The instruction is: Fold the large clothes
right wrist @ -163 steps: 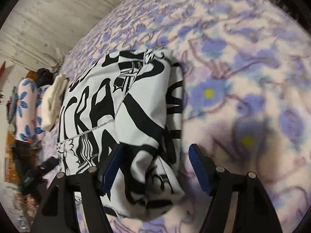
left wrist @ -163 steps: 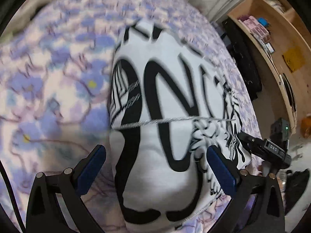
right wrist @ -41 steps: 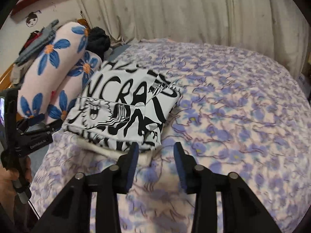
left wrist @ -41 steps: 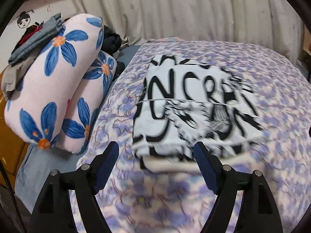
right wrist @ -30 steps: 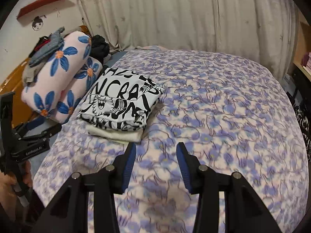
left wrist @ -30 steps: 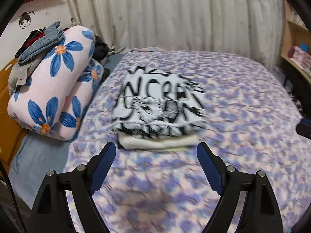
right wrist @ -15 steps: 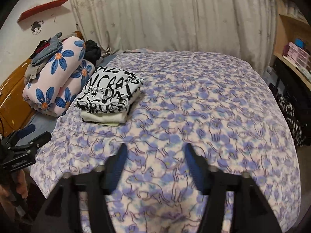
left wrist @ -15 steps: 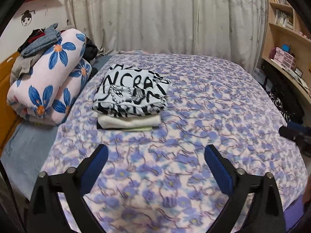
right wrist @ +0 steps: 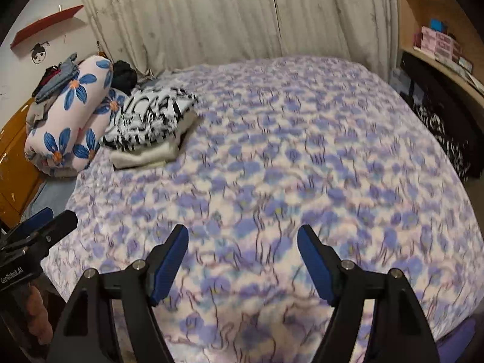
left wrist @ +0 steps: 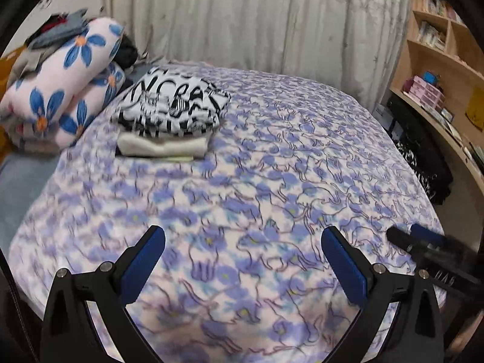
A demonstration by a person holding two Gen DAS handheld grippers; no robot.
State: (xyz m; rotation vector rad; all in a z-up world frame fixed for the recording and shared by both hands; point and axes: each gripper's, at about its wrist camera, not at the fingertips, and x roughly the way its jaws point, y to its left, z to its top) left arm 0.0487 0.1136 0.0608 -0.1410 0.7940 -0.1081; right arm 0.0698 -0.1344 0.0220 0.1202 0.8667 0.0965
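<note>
Both grippers, left [left wrist: 243, 260] and right [right wrist: 243, 255], have been withdrawn further from the folded shirt [left wrist: 172, 107]; jaws are spread, empty. The shirt is stacked on a cream garment [left wrist: 163, 146] beside the pillows [left wrist: 60, 90].

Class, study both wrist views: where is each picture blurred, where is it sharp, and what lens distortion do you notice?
Left wrist view: the left gripper fingers are crisp, while the bedspread near them smears and the folded black-and-white garment is soft; the bookshelf bows with the fisheye. Right wrist view: the right gripper is sharp, the bedspread streaks all over, and dark corners frame the picture.
</note>
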